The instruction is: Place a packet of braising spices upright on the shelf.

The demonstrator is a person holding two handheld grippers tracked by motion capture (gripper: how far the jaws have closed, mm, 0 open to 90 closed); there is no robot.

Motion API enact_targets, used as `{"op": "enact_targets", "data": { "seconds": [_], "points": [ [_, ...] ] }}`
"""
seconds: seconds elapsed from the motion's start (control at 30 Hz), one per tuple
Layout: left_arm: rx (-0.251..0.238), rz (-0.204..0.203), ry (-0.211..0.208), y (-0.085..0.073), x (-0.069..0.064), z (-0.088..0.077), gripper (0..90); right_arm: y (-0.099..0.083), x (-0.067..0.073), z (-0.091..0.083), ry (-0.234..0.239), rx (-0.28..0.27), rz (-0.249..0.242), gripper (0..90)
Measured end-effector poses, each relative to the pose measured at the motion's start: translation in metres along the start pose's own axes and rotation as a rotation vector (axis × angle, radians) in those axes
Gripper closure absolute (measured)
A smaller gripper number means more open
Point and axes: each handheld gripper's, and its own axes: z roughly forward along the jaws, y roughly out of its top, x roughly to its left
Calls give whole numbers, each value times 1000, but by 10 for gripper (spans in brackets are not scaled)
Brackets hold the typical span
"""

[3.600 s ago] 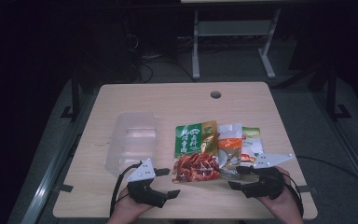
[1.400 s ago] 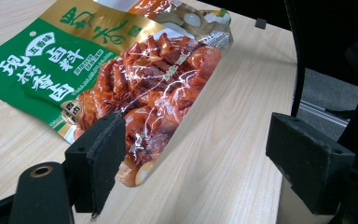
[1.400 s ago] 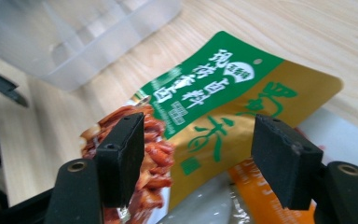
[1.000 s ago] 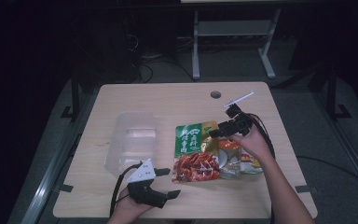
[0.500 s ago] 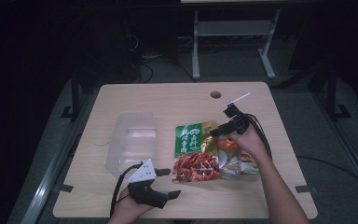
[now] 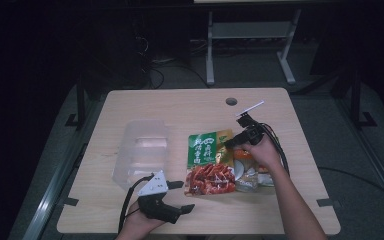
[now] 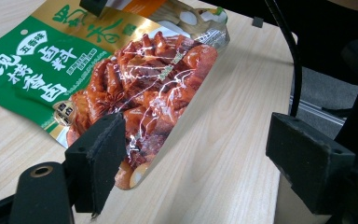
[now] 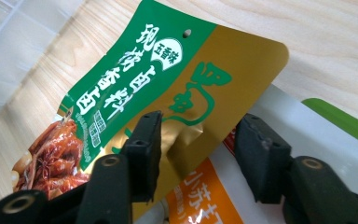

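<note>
A green and gold snack pouch [image 6: 207, 160] with a red food picture lies flat on the wooden table [image 6: 180, 107]. It partly overlaps a white and orange pouch [image 6: 250, 172] to its right. My right gripper [image 6: 234, 141] is low over the green pouch's [image 8: 135, 79] far right corner. The jaws have just been closing, and the gold edge lies between the pads [image 8: 144, 144] with a gap on each side. My left gripper [image 6: 182, 196] rests near the front edge, open. The pouch's [image 7: 135, 93] near end sits just beyond its pads [image 7: 98, 154].
A clear plastic container [image 6: 140, 150] stands left of the pouches. A round cable hole [image 6: 231, 101] is at the table's far side. The right gripper's black cable [image 6: 277, 145] trails over the right of the table. Metal frame legs [image 6: 210, 45] stand beyond.
My right gripper left the front edge, reached over the pouches and sank onto the green pouch's far right corner, its jaws narrowing. The left gripper stayed put.
</note>
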Motion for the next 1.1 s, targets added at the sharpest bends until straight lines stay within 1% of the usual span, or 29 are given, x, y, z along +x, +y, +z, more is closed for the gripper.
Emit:
{"op": "enact_targets", "data": {
  "seconds": [0.07,0.13,0.23,0.3,0.33,0.4,0.43,0.57,0.83,0.97,1.03,1.07,1.1],
  "points": [
    [0,1,0,0,0,0,199,0,1,2,-10,8,4,605],
    [0,0,0,0,0,0,199,0,-1,3,9,1,18,659],
    [0,0,1,0,0,0,199,0,-2,2,25,-4,33,751],
    [0,-2,2,0,1,0,199,-1,-2,2,36,-10,24,810],
    [-1,-2,2,0,1,0,199,-1,-1,1,45,-12,33,838],
    [0,-1,3,0,1,0,199,-1,-2,-1,58,-17,34,876],
    [2,-3,3,0,1,0,199,-1,-1,-2,71,-26,35,885],
    [5,-2,1,0,0,1,199,-1,1,-5,83,-32,26,900],
    [4,-1,3,0,0,2,199,-1,6,-11,88,-49,0,900],
    [4,-6,3,0,-1,3,199,-2,14,-18,92,-72,-30,900],
    [7,-2,1,0,-1,3,199,-2,18,-22,94,-77,-43,900],
    [10,10,0,0,0,3,199,-3,20,-24,94,-83,-47,900],
    [8,-5,-2,0,-1,4,199,-3,22,-27,95,-89,-57,900]
  ]
}}
